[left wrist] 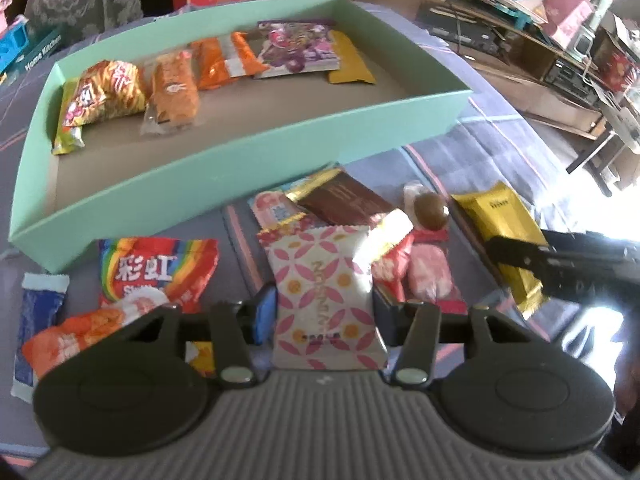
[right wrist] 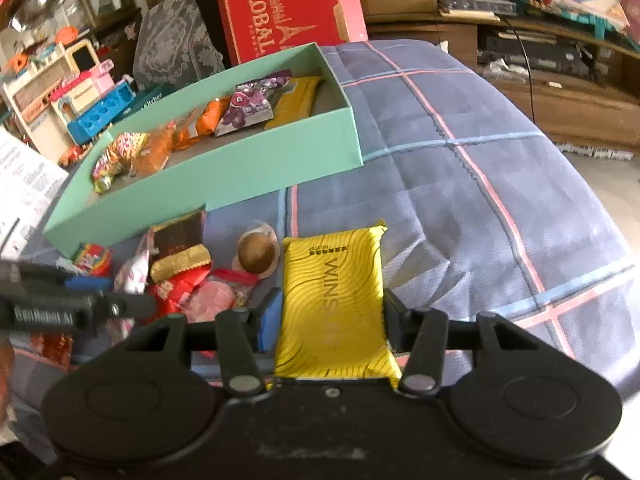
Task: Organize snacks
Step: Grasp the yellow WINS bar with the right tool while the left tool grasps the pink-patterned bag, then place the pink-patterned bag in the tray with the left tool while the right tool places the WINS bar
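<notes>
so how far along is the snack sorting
Done: six or so packets already lie in the green box, among them a purple packet and an orange one. In hand: the left claw grips a pink-flowered white packet, and the right claw grips a yellow packet. Left: about eight loose on the quilt, including a rainbow candy bag and a brown bar.

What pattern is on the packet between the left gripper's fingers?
Pink flower-petal circles with orange dots on white packet, left wrist view.
</notes>
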`<move>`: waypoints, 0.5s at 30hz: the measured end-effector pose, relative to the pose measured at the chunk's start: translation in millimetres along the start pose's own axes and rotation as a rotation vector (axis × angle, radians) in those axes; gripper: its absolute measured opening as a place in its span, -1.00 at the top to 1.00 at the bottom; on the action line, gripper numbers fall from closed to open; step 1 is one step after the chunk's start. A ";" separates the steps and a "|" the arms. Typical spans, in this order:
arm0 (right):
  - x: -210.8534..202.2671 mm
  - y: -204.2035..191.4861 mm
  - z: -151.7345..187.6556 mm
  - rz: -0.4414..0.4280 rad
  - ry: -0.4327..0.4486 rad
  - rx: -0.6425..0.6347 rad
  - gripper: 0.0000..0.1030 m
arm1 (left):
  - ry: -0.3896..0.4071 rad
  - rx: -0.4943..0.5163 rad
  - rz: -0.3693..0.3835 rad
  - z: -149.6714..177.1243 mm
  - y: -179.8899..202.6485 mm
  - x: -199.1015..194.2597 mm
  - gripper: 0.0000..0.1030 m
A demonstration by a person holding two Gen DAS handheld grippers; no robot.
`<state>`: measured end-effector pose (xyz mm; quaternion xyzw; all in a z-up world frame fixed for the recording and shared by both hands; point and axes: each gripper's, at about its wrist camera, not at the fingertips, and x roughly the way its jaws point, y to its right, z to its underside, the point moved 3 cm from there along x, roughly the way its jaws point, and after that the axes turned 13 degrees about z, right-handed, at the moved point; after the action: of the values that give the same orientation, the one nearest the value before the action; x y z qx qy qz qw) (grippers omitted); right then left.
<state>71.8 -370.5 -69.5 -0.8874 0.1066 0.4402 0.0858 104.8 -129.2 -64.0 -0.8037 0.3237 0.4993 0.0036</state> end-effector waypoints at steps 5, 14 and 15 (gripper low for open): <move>-4.6 2.9 1.1 -0.026 -0.025 0.048 0.03 | 0.024 -0.016 0.023 3.6 -0.5 -14.6 0.04; -31.0 -7.0 -17.0 -0.050 0.002 0.070 0.03 | 0.112 -0.058 0.084 -0.3 -6.2 -46.6 0.04; -33.8 -10.6 -20.2 -0.054 0.005 0.064 0.03 | 0.126 -0.061 0.088 -1.5 -7.1 -51.4 0.04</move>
<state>70.1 -361.4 -29.8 -0.8879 0.0967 0.4318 0.1260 94.6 -97.5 -24.1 -0.8182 0.3430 0.4571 -0.0633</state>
